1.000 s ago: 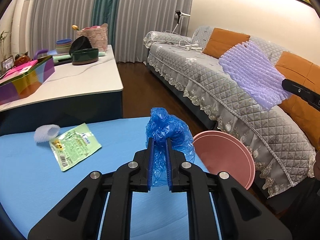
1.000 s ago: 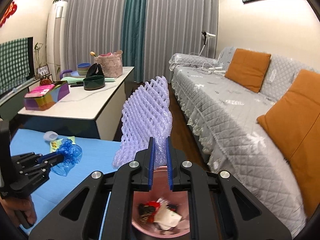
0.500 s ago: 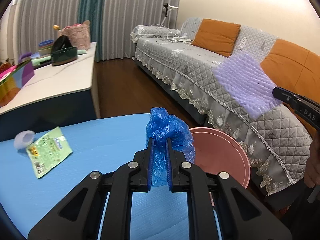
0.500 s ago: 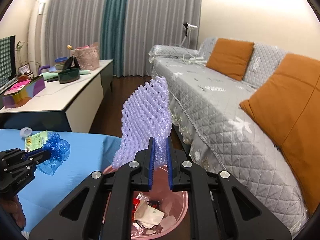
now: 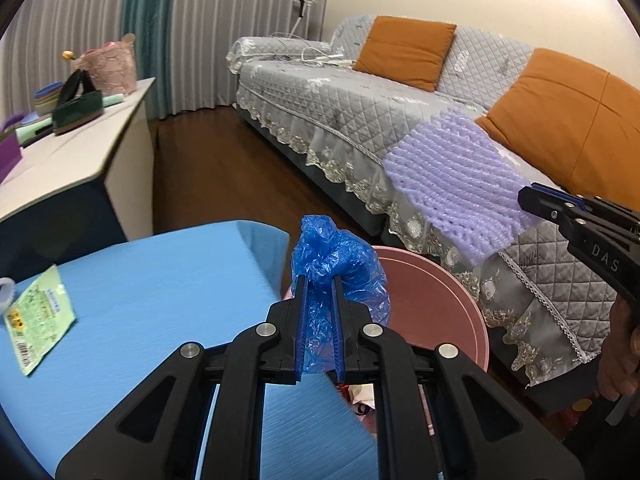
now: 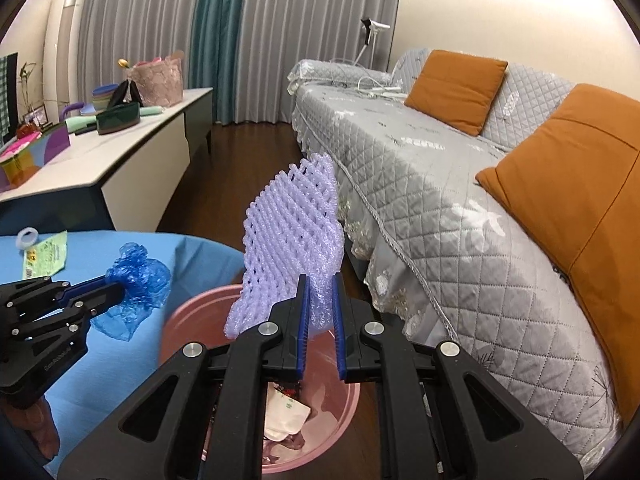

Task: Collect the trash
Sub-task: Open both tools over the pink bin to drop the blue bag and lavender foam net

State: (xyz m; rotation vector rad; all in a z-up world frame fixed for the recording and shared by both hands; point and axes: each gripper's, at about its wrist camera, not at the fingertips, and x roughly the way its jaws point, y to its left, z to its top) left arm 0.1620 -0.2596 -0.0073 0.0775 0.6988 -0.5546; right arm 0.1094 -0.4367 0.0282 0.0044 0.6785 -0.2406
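**A:** Item one, left gripper [image 5: 319,312]?

**B:** Fingers pinched on a crumpled blue plastic bag [image 5: 338,264], held above the edge of the blue table [image 5: 160,280], just beside the pink bin [image 5: 440,312]. Not yet over the opening, by my reading.

**A:** Item two, right gripper [image 6: 319,308]?

**B:** Fingers closed on the lower corner of a lilac foam fruit net [image 6: 294,240], which stands upright above the bin [image 6: 192,312]. Wrappers already lie inside.

**A:** Left on the table?

**B:** One green snack packet [image 5: 38,320] and a small white ring-shaped piece [image 6: 27,237], touching or nearly so, well apart from both grippers.

**A:** Handling notes for the drop?

**B:** Net: light and springy, may cling to the pads; lower it toward the rim before parting the fingers, so that it does not drift onto the floor. Bag: carry it further right, fully past the table edge, then release. Keep the two grippers apart over the opening.
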